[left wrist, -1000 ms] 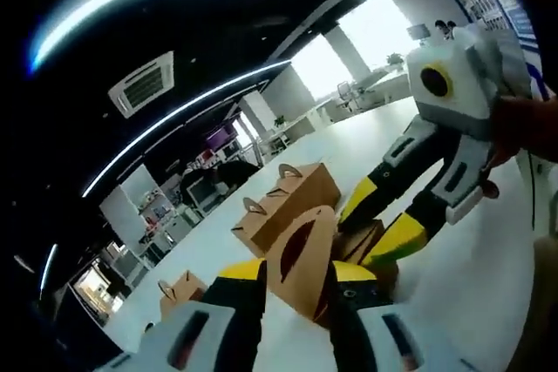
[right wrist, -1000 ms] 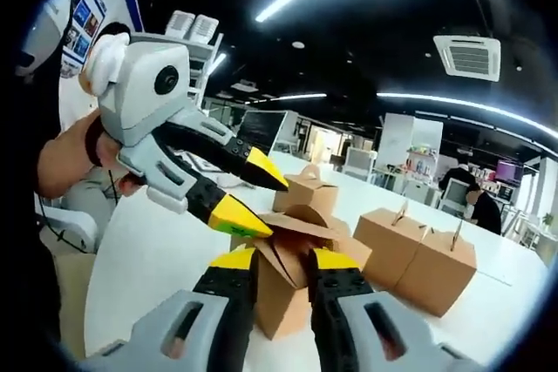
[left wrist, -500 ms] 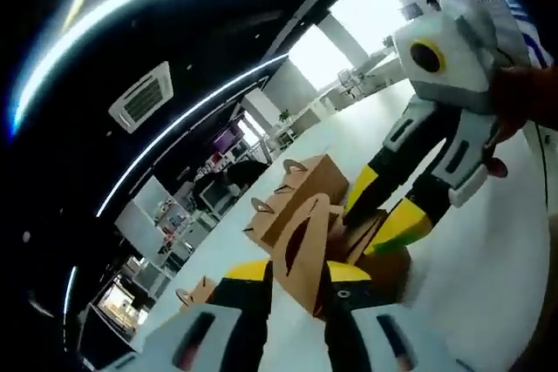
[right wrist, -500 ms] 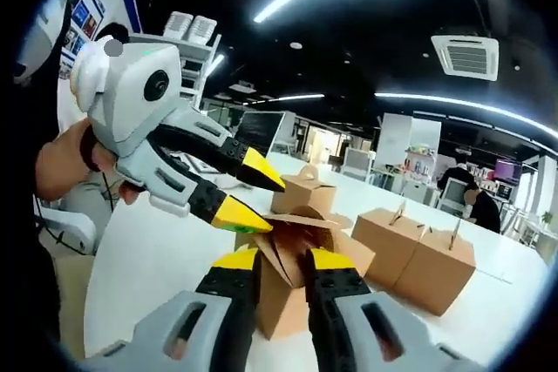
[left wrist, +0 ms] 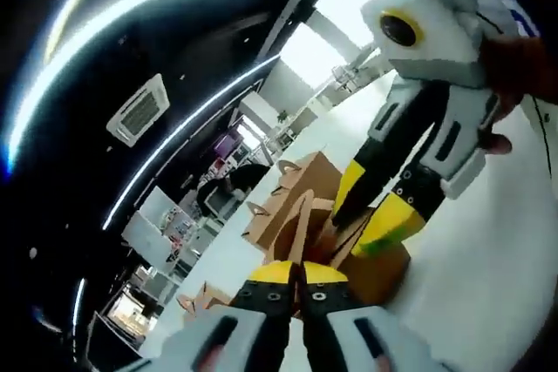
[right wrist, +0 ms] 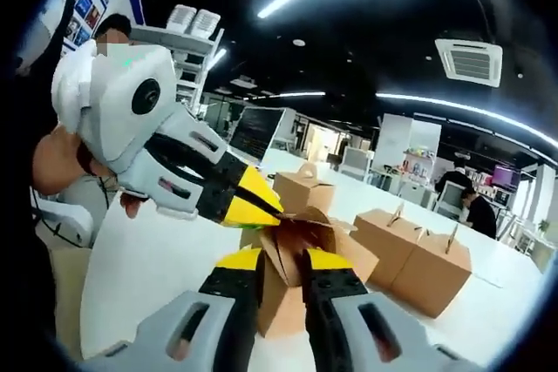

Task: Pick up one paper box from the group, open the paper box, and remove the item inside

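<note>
A brown paper box (right wrist: 277, 298) stands on the white table (right wrist: 144, 263) with its top flaps spread open. My right gripper (right wrist: 282, 259) is shut on one of its side flaps. From the left, my left gripper (right wrist: 259, 206) has its yellow tips pinched on the top flap. In the left gripper view, my left gripper (left wrist: 299, 270) is shut on a thin upright flap (left wrist: 302, 219) of the box (left wrist: 379, 269). My right gripper (left wrist: 373, 205) reaches down into the open top from the upper right. The box's inside is hidden.
Two joined brown boxes (right wrist: 418, 263) with handles sit to the right and one more (right wrist: 302, 192) behind. Further boxes (left wrist: 292, 189) and a small one (left wrist: 202, 299) lie beyond. A person's hand (right wrist: 54, 163) holds the left gripper. Office desks and seated people fill the background.
My left gripper's jaws have gone from open around the flap to shut on it. The right gripper has kept its hold on the box, and both views have shifted slightly.
</note>
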Tool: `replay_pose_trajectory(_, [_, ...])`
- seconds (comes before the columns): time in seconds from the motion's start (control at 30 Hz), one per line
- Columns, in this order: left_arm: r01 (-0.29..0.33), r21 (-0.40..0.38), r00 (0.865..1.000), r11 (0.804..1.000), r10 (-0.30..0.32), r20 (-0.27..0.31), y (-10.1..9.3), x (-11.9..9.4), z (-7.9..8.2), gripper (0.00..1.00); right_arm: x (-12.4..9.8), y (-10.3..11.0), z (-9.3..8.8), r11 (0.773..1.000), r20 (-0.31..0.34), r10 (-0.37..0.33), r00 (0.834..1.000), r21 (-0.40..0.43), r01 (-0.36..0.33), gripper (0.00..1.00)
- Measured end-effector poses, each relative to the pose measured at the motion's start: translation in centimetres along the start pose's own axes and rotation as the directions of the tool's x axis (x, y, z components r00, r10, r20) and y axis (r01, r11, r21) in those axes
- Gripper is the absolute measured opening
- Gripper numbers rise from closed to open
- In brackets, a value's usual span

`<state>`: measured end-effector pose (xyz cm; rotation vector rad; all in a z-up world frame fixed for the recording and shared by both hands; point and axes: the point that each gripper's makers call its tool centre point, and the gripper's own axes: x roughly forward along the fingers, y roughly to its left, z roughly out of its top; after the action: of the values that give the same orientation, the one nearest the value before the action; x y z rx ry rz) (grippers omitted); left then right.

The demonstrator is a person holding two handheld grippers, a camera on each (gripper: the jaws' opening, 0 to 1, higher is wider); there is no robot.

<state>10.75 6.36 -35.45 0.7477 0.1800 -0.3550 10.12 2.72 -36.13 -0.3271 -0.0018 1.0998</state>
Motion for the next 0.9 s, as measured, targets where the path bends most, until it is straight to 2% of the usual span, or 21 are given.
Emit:
replay_pose_trajectory(0.1, [-0.008, -0.063, 0.999, 0.998, 0.01, 0.033, 0.6, -0.1, 0.1, 0.04, 0.0, 0.1, 0.0, 1.0, 0.004, 0.004, 1.0, 0.01, -0.004, 0.19])
replay_pose_trajectory(0.13, [-0.032, -0.1, 0.998, 0.994, 0.038, 0.056, 1.2, -0.3, 0.2, 0.04, 0.0, 0.1, 0.0, 1.0, 0.004, 0.003, 1.0, 0.007, -0.003, 0.19])
replay_pose_trajectory(0.2, [-0.025, -0.189, 0.995, 0.982, 0.042, 0.086, 1.5, -0.4, 0.2, 0.04, 0.0, 0.1, 0.0, 1.0, 0.003, 0.003, 1.0, 0.006, -0.003, 0.19])
replay_pose_trajectory(0.27, [-0.012, -0.319, 0.991, 0.948, 0.053, 0.122, 2.0, -0.5, 0.0, 0.04, 0.0, 0.1, 0.0, 1.0, 0.0, 0.006, 1.0, 0.006, -0.006, 0.19])
replay_pose_trajectory(0.33, [-0.006, -0.431, 0.987, 0.902, 0.074, 0.142, 2.6, -0.5, -0.3, 0.04, 0.0, 0.1, 0.0, 1.0, -0.007, 0.012, 1.0, -0.002, -0.012, 0.19])
replay_pose_trajectory(0.4, [0.008, -0.499, 0.985, 0.866, 0.079, 0.152, 2.9, -0.5, -0.6, 0.04, 0.1, 0.2, 0.0, 1.0, -0.013, 0.017, 1.0, -0.012, -0.017, 0.19])
replay_pose_trajectory(0.47, [0.01, -0.619, 0.981, 0.785, 0.111, 0.157, 3.8, -0.6, -1.2, 0.04, 0.1, 0.2, 0.0, 1.0, -0.019, 0.02, 1.0, -0.022, -0.021, 0.19])
replay_pose_trajectory(0.53, [0.019, -0.694, 0.978, 0.72, 0.131, 0.163, 4.2, -0.6, -1.7, 0.04, 0.2, 0.2, -0.1, 0.999, -0.02, 0.022, 1.0, -0.025, -0.022, 0.19])
replay_pose_trajectory(0.6, [0.069, -0.838, 0.971, 0.542, 0.156, 0.18, 4.7, -0.6, -2.5, 0.04, 0.1, 0.2, -0.1, 0.999, -0.019, 0.023, 1.0, -0.024, -0.024, 0.19])
replay_pose_trajectory(0.63, [0.086, -0.872, 0.97, 0.483, 0.159, 0.184, 4.8, -0.6, -2.8, 0.04, 0.1, 0.2, -0.1, 0.999, -0.019, 0.023, 1.0, -0.023, -0.024, 0.19])
replay_pose_trajectory(0.67, [0.141, -0.923, 0.966, 0.359, 0.154, 0.207, 5.0, -0.4, -3.5, 0.04, 0.1, 0.2, -0.1, 0.999, -0.017, 0.024, 1.0, -0.021, -0.025, 0.19])
replay_pose_trajectory(0.7, [0.151, -0.935, 0.966, 0.322, 0.154, 0.209, 5.0, -0.4, -3.8, 0.04, 0.1, 0.2, -0.1, 0.999, -0.015, 0.025, 1.0, -0.021, -0.026, 0.19])
replay_pose_trajectory(0.73, [0.159, -0.952, 0.968, 0.26, 0.15, 0.203, 5.1, -0.3, -4.4, 0.04, 0.1, 0.2, -0.1, 0.999, -0.015, 0.027, 1.0, -0.024, -0.028, 0.19])
replay_pose_trajectory(0.77, [0.182, -0.965, 0.966, 0.191, 0.148, 0.212, 5.0, -0.2, -4.8, 0.04, 0.1, 0.2, -0.1, 0.999, -0.015, 0.029, 0.999, -0.023, -0.03, 0.19])
replay_pose_trajectory(0.83, [0.214, -0.974, 0.961, 0.08, 0.16, 0.224, 4.8, -0.1, -5.2, 0.04, 0.1, 0.3, -0.1, 0.999, -0.015, 0.034, 0.999, -0.017, -0.034, 0.19])
replay_pose_trajectory(0.87, [0.26, -0.965, 0.952, -0.023, 0.173, 0.252, 4.8, 0.0, -5.1, 0.04, 0.1, 0.2, -0.1, 0.999, -0.017, 0.035, 0.999, -0.019, -0.036, 0.19])
replay_pose_trajectory(0.9, [0.288, -0.952, 0.947, -0.104, 0.177, 0.268, 4.8, 0.0, -5.1, 0.04, 0.1, 0.2, -0.1, 0.999, -0.019, 0.037, 0.999, -0.022, -0.037, 0.19])
